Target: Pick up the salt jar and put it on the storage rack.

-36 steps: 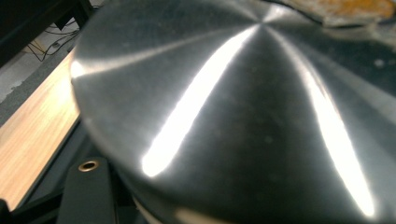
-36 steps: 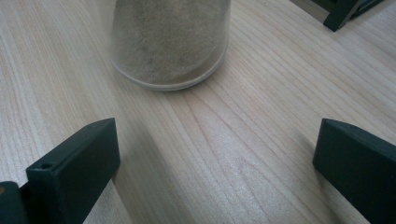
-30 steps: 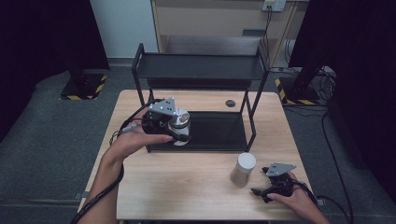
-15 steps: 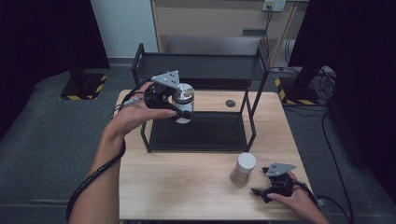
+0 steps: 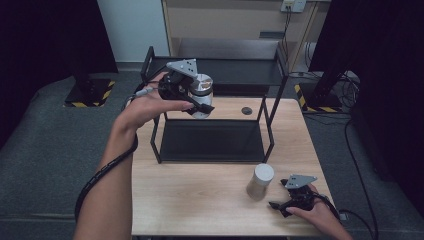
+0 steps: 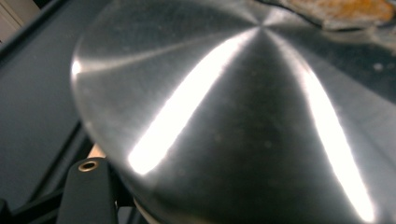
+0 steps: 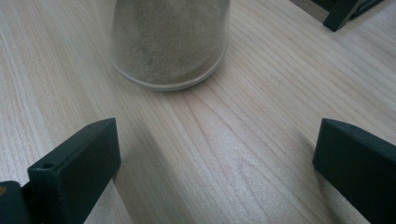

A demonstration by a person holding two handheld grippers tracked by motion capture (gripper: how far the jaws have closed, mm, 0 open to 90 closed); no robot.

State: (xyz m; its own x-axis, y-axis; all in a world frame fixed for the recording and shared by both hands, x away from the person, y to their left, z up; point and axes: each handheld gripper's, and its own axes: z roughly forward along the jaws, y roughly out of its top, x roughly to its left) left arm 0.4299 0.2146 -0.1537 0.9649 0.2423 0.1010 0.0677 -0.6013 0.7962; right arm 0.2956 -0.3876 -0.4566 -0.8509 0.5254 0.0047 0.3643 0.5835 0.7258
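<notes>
Brushed-steel lid, round jar (image 5: 201, 95) clamped in left gripper (image 5: 192, 100), now lifted from black rack (image 5: 210, 75) lower tray to top-shelf height. Right gripper (image 5: 282, 205) jaws apart, resting near second sand-filled jar (image 5: 260, 181) before rack.

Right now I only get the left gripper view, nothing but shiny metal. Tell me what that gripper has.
Observer: The left gripper is shut on a jar with a steel lid, held in the air by the front edge of the black rack's top shelf.
Operator: Report the other hand.
Observer: The right gripper rests on the table, jaws open.
Operator: Say what's near it.
Observer: A second jar of pale powder stands upright just ahead of its jaws, untouched.
</notes>
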